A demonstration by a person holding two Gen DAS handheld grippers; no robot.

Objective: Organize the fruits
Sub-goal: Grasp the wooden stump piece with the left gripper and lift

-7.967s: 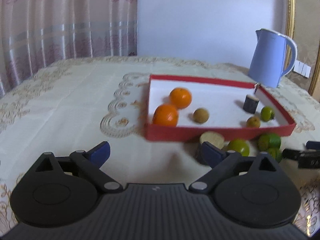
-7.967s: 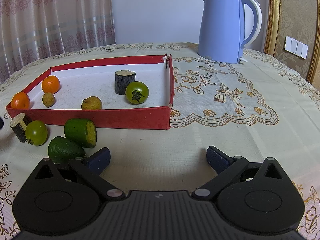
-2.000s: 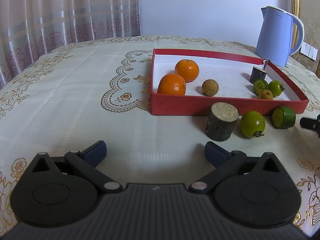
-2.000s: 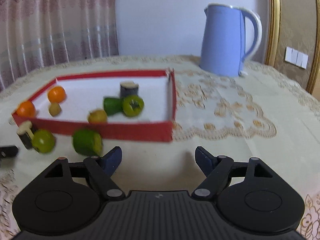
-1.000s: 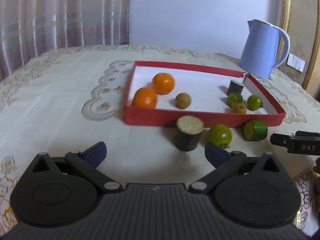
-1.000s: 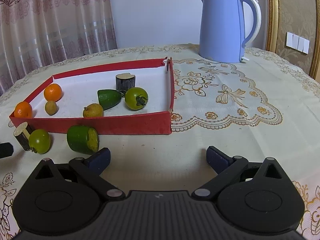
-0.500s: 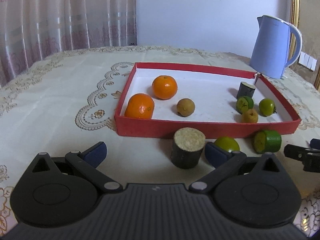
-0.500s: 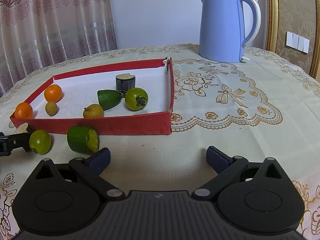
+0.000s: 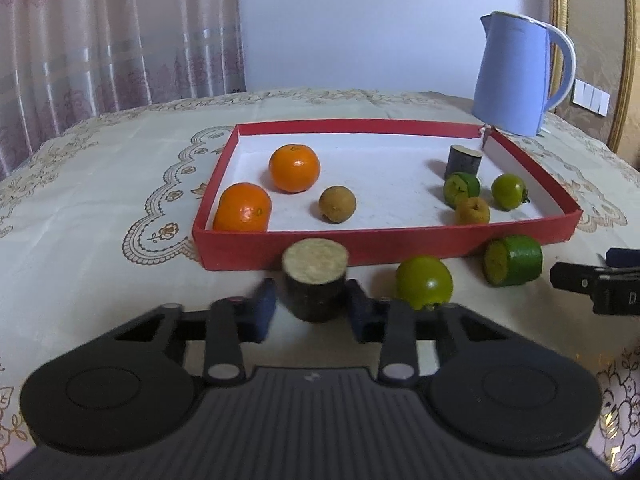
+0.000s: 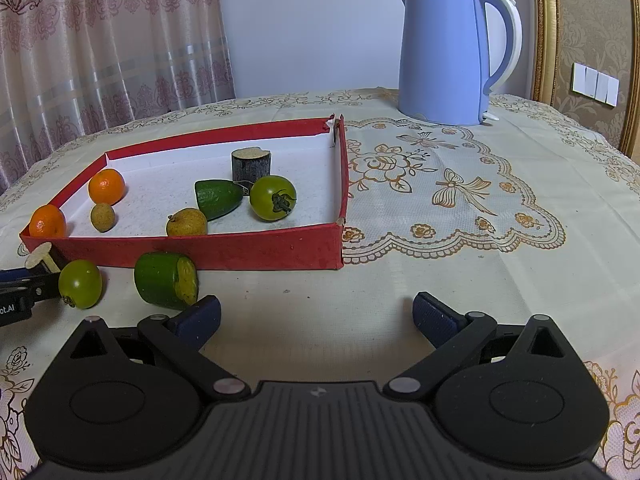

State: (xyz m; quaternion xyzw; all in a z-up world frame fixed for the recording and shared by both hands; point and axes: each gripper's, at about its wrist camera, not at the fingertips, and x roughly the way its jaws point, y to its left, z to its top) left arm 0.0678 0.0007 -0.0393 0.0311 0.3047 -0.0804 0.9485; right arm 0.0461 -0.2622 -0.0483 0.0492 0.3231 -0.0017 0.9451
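Left wrist view: the left gripper (image 9: 310,312) has just been closing, and its jaws now hug the dark stump (image 9: 315,282) standing on the tablecloth (image 9: 100,220) just in front of the red tray (image 9: 400,246); a lift into the tray looks next.

Right wrist view: the right gripper (image 10: 316,316) sits wide and empty, near the cut green fruit (image 10: 166,280) and green tomato (image 10: 80,283), both outside the tray.

Black left gripper (image 9: 311,316), blue pads, silver screws

Soft even daylight, faint shadows; fisheye-bent edges, left view perhaps slightly blurred.
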